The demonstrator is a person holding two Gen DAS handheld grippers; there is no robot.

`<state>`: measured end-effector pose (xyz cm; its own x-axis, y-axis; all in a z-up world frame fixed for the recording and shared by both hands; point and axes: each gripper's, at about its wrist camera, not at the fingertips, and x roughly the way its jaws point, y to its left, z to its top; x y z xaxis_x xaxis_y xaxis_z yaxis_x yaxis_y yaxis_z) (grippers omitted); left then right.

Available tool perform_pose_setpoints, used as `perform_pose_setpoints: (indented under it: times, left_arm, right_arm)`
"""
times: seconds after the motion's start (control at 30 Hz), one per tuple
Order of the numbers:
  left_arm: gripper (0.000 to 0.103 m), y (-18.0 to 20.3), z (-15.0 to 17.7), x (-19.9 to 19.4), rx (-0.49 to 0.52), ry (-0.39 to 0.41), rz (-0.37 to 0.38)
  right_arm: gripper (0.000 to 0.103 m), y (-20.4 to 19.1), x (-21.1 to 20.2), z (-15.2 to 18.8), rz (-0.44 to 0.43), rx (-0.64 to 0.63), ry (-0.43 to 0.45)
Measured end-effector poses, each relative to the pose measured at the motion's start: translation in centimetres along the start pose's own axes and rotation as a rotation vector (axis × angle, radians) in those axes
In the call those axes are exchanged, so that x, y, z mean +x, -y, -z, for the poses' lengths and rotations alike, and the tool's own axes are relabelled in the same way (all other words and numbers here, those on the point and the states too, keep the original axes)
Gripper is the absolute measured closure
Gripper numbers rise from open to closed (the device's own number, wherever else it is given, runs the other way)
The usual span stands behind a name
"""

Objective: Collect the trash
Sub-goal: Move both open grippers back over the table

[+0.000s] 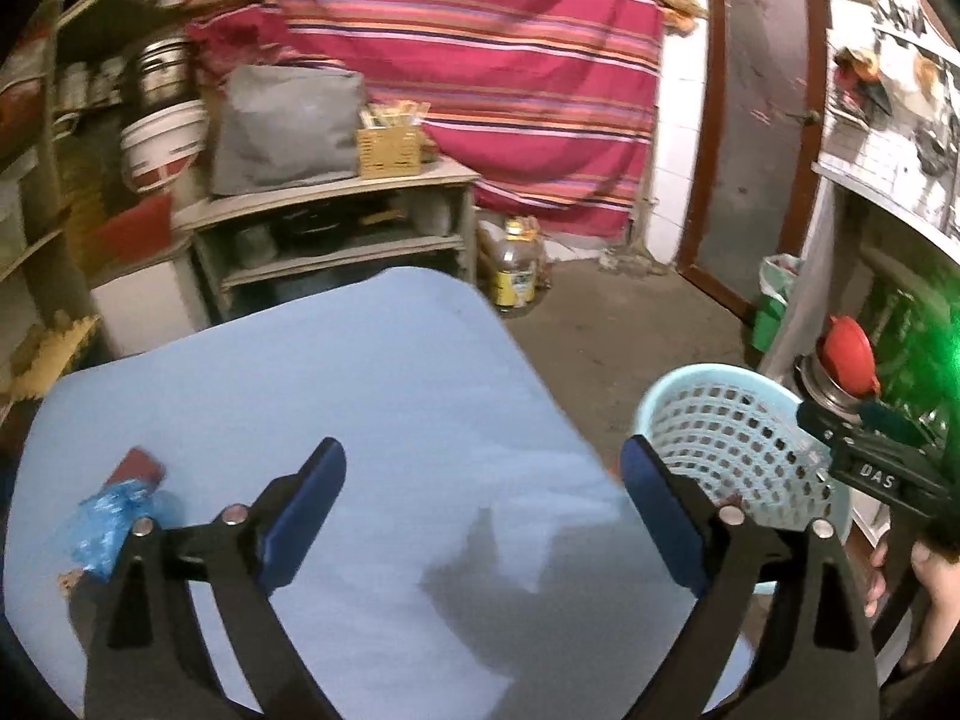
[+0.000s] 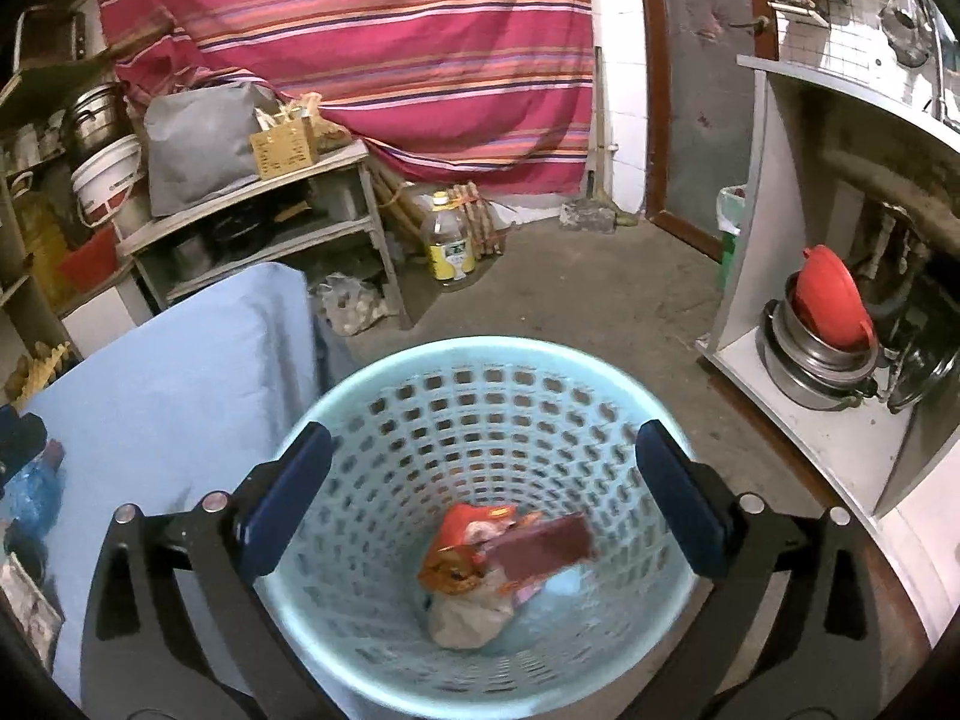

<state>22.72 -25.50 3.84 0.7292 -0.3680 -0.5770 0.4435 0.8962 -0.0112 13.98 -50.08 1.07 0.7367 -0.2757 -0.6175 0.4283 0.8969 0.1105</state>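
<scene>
Two grippers: left gripper (image 1: 483, 516) over the blue table (image 1: 360, 390), right gripper (image 2: 483, 501) above the basket; fingers spread wide on both, nothing between them.
Bin: pale blue perforated basket (image 2: 480, 372) on the floor beside the table, holding a maroon wrapper (image 2: 543, 546), an orange packet (image 2: 462, 546) and crumpled paper.
Left on table: crumpled blue plastic bag (image 1: 111, 519) touching a maroon wrapper (image 1: 135, 465), at the left edge.
Handling (my guess): light, soft, slippery film; pinch the bunched middle.

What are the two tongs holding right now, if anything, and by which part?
Nothing. The left tongs stand open over the blue table, and the right tongs stand open above the basket.
</scene>
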Motion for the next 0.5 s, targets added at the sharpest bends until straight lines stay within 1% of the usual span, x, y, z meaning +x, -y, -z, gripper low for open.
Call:
perform_pose_setpoints:
  times: [0.1, 0.13, 0.23, 0.33, 0.37, 0.4, 0.5]
  left_arm:
    - [0.009, -3.5, 1.2, -2.1, 0.000, 0.023, -0.059]
    - [0.008, -4.4, 1.5, -2.7, 0.004, 0.030, -0.082]
    - [0.007, -8.1, 2.9, -4.8, 0.007, 0.037, -0.159]
    - [0.006, -12.3, 4.7, -6.5, -0.021, 0.014, -0.211]
    - [0.006, -13.6, 5.5, -7.0, -0.035, 0.002, -0.222]
    - [0.006, -15.3, 6.5, -7.6, -0.055, -0.015, -0.233]
    - [0.006, -18.3, 8.9, -8.7, -0.093, -0.047, -0.253]
  right_arm:
    - [0.004, -3.5, -0.8, 0.9, -0.074, -0.019, -0.003]
    - [0.004, -5.5, -1.2, 1.4, -0.118, -0.053, -0.004]
    - [0.004, -10.0, -2.0, 2.7, -0.175, -0.157, 0.009]
    - [0.004, -14.6, -2.4, 4.2, -0.184, -0.290, 0.031]
    - [0.004, -15.5, -2.3, 4.4, -0.183, -0.313, 0.031]
    - [0.004, -16.4, -2.1, 4.6, -0.184, -0.332, 0.030]
    - [0.004, -17.8, -1.0, 5.2, -0.194, -0.337, 0.002]
